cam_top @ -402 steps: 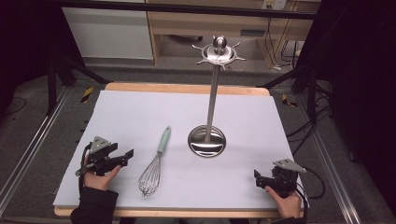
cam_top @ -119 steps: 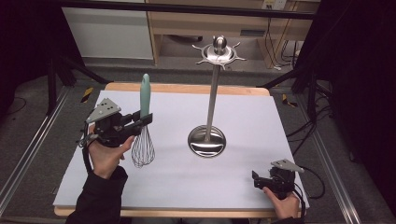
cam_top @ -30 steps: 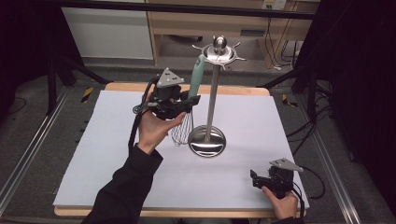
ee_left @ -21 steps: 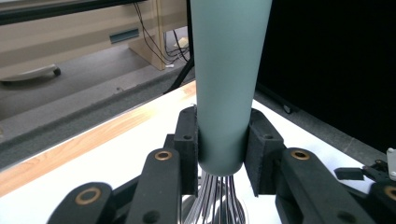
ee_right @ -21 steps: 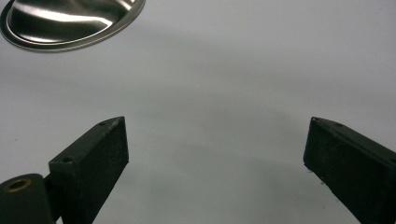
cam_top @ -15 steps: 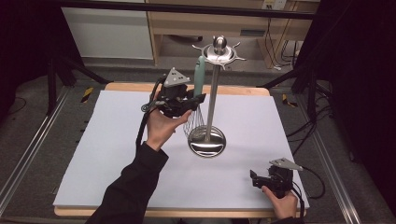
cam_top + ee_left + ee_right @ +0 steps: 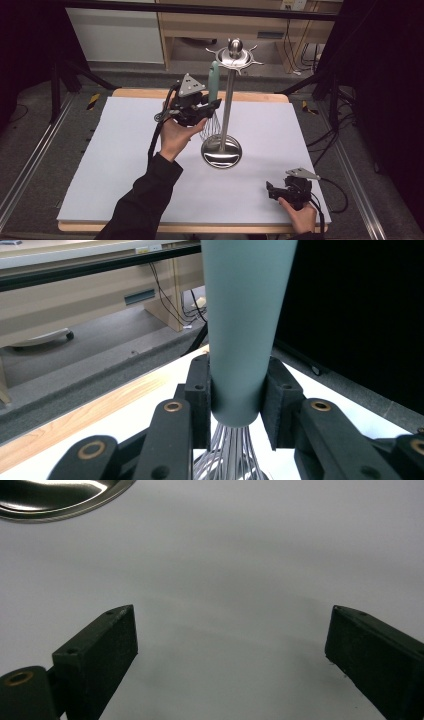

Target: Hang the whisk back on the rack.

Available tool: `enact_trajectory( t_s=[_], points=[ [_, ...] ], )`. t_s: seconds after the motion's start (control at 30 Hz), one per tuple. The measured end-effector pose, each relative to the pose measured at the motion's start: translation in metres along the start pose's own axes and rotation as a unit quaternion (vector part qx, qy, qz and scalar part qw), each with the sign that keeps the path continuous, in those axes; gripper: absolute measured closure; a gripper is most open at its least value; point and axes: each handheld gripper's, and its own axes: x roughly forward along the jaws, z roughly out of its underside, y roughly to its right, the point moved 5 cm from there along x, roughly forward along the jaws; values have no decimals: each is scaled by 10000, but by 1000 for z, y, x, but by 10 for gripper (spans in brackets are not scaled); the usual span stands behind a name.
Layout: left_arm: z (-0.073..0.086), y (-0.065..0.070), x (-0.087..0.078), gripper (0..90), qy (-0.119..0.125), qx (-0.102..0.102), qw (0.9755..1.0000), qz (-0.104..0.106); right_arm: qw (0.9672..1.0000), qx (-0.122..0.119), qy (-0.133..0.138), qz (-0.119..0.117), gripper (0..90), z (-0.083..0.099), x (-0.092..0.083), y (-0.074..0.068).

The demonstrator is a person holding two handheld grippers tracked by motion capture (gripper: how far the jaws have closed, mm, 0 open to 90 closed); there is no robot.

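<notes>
**A:** Black jaws of your right gripper (image 7: 272,191) sit wide apart with nothing between them, low on the white tabletop (image 7: 125,150) nearest you. Farther out, your left gripper (image 7: 235,405) is clamped on the whisk (image 7: 212,107), right at the bottom of its teal handle (image 7: 245,315).

**B:** Good spot to hold. I'd guess it's light, with a smooth, maybe slick handle and springy wires, so don't squeeze those. It's upright, just beside the steel stand (image 7: 227,100), handle tip near the top hooks.
</notes>
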Motion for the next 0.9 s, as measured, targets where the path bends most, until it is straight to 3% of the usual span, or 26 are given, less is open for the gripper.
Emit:
enact_trajectory(
  t_s=[0.17,0.47,0.6,0.7,0.9],
  points=[
    [2,-1,1,680,70,138,9998,-111,10000,50,53,-31,70,-1,-1,2],
    [7,-5,9,645,116,-3,9999,-119,10000,27,57,22,70,-1,-1,3],
    [12,-6,10,648,96,67,9998,-157,10000,8,68,24,70,-1,-2,3],
    [15,-7,8,612,220,59,9996,-168,10000,11,72,50,71,-1,-2,4],
    [22,-10,3,485,238,150,9994,-223,10000,-14,49,51,71,-1,-2,4]
  ],
)
